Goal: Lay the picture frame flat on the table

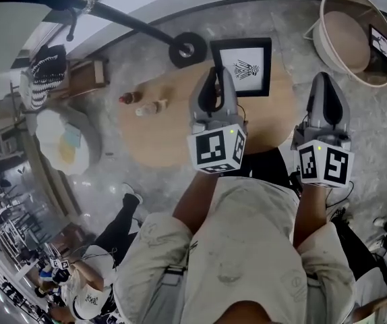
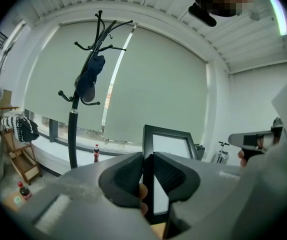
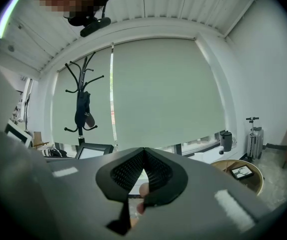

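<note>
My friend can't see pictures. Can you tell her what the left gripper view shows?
The left hand-held gripper pinches the left edge of a black rectangular picture frame between its two dark jaws. Behind it are a tall black metal coat stand, with something dark hanging on it, and a wide pale window blind.

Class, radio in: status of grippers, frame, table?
Left gripper shut on picture frame edge; frame upright. Right gripper shut, empty. Two bottles on table, clear of frame.
</note>
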